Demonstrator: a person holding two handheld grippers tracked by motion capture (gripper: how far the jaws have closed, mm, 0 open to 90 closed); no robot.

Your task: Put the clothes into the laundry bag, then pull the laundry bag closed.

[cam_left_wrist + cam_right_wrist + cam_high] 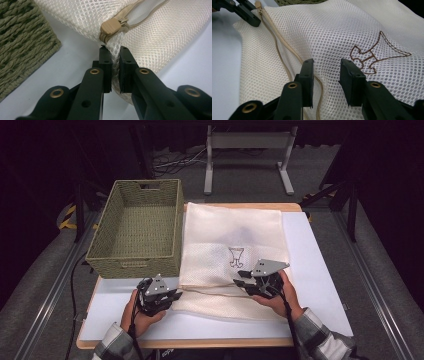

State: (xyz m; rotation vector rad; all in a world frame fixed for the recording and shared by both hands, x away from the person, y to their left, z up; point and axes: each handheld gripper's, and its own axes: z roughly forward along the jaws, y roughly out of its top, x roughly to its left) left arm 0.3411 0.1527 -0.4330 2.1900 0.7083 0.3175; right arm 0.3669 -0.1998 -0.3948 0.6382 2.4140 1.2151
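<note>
A: Where does the mesh laundry bag lie?

B: Flat on the white table, just right of the woven basket.

A: And the jaws?

B: Left gripper pinches the bag's corner by the zipper pull; right gripper stands apart over the mesh beside the zipper, gripping nothing.

Plaid grey-and-white sleeves; black hand-held gripper with brass rivets, grey plate.
</note>
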